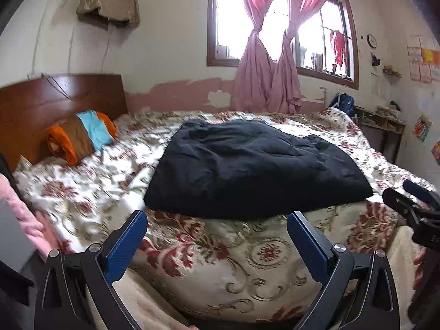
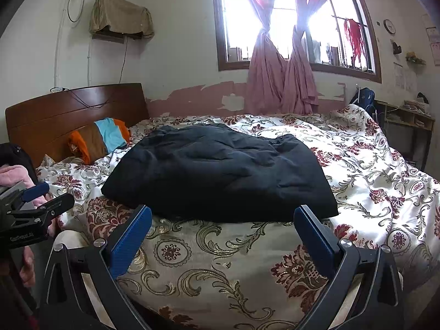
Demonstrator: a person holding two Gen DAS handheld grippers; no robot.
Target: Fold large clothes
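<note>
1 puffy black garment (image 1: 255,165), folded rectangular; floral bedspread (image 1: 220,261)

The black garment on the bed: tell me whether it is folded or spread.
Folded. The black garment lies as a compact, thick rectangle on the floral bedspread, no sleeves showing. Both hand-held grippers are open, clear of it.

Both wrist cameras look from the near edge of the bed (image 1: 220,261) toward the window (image 2: 297,22), side by side, sharing the dark garment (image 1: 255,165).

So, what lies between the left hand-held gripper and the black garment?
Only bare floral bedspread lies between the left hand-held gripper and the black garment; the left wrist view shows it.
</note>
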